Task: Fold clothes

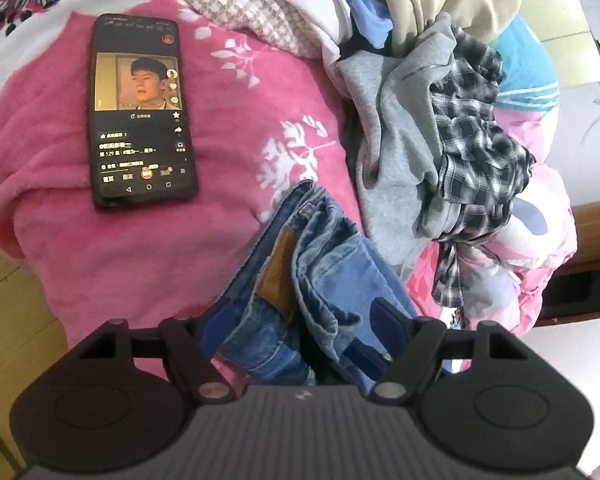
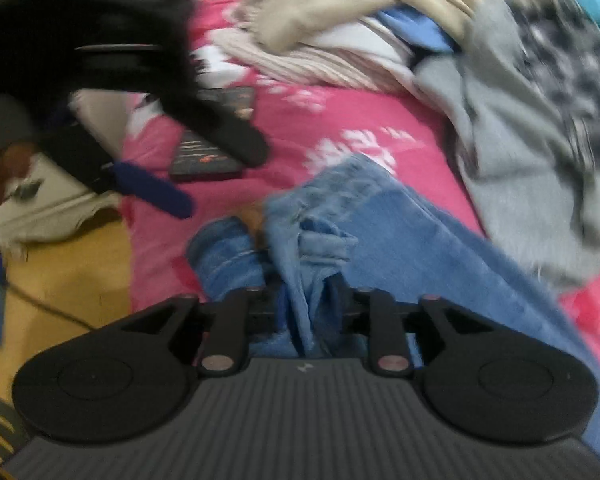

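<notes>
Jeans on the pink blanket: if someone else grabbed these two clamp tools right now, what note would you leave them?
Left gripper: open, holding nothing, hovering over the jeans.
Right gripper: jaws narrow with a fold of denim between them; the blur hides whether it is pinched.
Things: jeans lie bunched at the near edge of the pink blanket. A phone lies beside them, and a pile of unfolded clothes lies behind.
Done: nothing neatly folded yet.
Left: flatten and fold the jeans, then work through the pile, minding the phone.
</notes>
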Tool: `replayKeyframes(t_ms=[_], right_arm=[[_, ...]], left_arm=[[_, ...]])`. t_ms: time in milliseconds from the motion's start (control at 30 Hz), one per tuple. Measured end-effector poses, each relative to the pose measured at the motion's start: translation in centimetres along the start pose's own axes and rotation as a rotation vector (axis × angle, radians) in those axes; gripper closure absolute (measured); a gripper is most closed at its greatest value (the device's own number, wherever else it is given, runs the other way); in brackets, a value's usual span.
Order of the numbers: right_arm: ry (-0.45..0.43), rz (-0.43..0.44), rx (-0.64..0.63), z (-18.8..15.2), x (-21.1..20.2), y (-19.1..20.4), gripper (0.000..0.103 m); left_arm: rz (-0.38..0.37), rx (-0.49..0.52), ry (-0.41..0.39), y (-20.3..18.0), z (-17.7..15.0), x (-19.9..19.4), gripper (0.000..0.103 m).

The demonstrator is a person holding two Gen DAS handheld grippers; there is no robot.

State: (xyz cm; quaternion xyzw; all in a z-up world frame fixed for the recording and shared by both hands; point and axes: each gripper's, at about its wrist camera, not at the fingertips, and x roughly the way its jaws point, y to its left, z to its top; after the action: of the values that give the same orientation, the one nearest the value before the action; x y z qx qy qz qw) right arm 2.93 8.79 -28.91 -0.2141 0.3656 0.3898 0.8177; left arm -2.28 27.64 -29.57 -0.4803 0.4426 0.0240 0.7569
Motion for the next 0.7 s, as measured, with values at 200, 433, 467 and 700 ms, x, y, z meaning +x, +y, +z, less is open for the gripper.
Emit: replayKeyframes(t_ms=[200, 433, 467, 700], right_arm=[[-0.075, 0.152, -0.043, 0.1, -2.9, 0.7, 0.069], [-0.052, 0.103, 0.088, 0.3, -2.1, -2.3, 0.069], [-0.044, 0.111, 0.081, 0.2, -1.7, -2.3, 0.07], [0.008, 0.137, 0.12, 0.1, -0.9, -2.4, 0.091]], left_arm=[[0.072, 0.079, 0.019, -0.4, 0.1, 0.5, 0.03], [0.168, 0.175, 0.032, -0.2, 0.0, 1.1, 0.031], [0.171, 0.182, 0.035, -0.2, 0.0, 1.2, 0.031], [0.184, 0.207, 0.046, -0.3, -0.1, 1.8, 0.031]])
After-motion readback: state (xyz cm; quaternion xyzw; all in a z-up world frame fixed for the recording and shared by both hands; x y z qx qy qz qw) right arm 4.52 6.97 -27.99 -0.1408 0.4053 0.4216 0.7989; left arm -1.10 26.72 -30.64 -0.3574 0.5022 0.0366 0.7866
